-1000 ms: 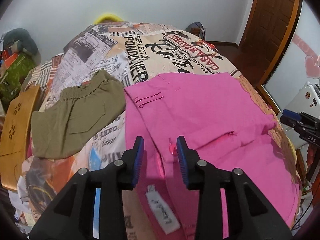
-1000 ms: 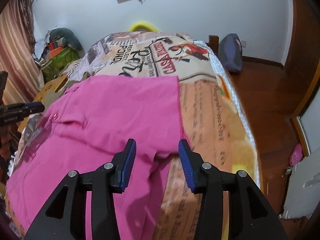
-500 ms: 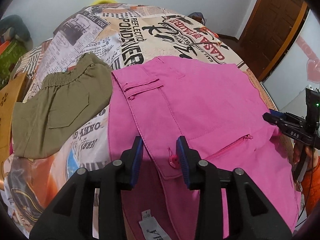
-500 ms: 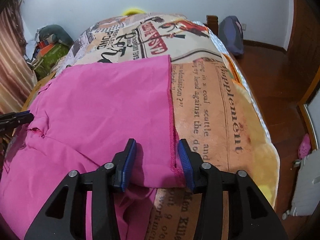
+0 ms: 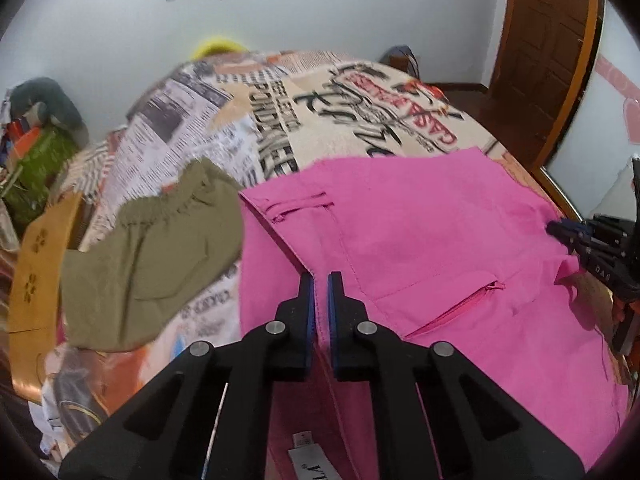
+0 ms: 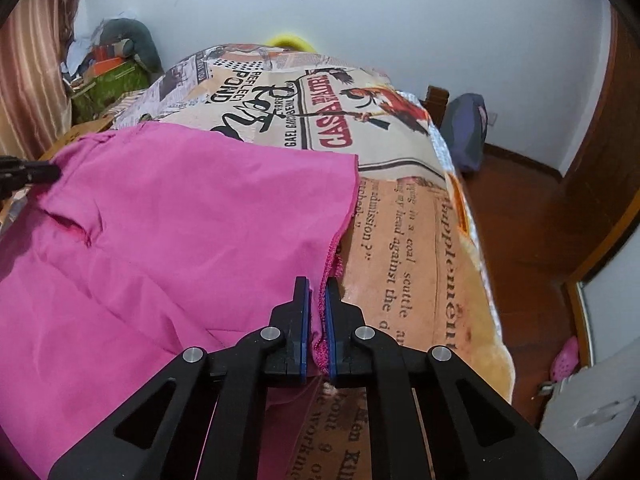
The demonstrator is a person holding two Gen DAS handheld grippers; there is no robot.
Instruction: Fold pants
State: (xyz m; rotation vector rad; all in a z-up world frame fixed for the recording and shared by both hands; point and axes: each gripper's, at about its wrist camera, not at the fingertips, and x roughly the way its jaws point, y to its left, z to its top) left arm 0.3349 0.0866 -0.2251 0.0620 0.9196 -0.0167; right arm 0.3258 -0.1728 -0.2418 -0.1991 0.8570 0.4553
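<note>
Pink pants [image 5: 420, 232] lie spread across the bed. In the left wrist view my left gripper [image 5: 321, 280] is closing its jaws on the waistband edge, and the pads press the pink cloth between them. In the right wrist view my right gripper [image 6: 316, 284] is closing on the stitched hem edge of the pink pants [image 6: 180, 220], with the cloth bunched between its pads. The right gripper [image 5: 560, 228] also shows at the far right of the left wrist view, and the left gripper [image 6: 52, 172] at the left edge of the right wrist view.
Olive-green shorts [image 5: 148, 256] lie left of the pink pants on the newspaper-print bedcover [image 5: 360, 120]. A wooden chair back [image 5: 36, 264] stands at the bed's left side. The bedcover [image 6: 400, 260] drops off to a wooden floor [image 6: 520, 220] on the right.
Both grippers went from open to shut on the pink cloth. The right gripper sank toward the hem. The cloth now rises slightly at both pinched edges.
</note>
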